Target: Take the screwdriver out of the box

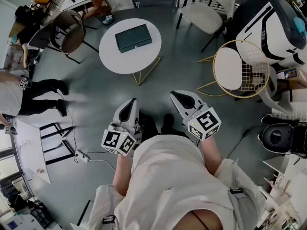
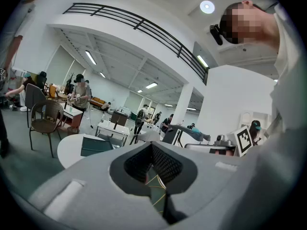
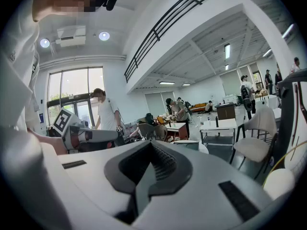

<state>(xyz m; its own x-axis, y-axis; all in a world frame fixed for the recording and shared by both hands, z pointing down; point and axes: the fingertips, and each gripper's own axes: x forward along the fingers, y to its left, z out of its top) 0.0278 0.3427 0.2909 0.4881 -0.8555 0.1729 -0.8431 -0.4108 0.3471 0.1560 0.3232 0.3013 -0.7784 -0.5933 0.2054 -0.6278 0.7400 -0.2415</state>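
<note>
Grey floor [image 1: 96,87]; round white table [image 1: 144,57] w/ dark box [image 1: 133,37] on top, well ahead of fingertips [image 1: 129,108]. L gripper [image 1: 133,101], R gripper [image 1: 174,95]: jaws pressed together, nothing btwn.

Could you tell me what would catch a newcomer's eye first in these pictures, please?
In the head view's foreground the person holds two grippers with marker cubes. The left tongs and right tongs are both shut, empty and aimed forward. Ahead of them stands a round white table with a closed dark green box on top, and a gold wire chair sits to the table's right.
</note>
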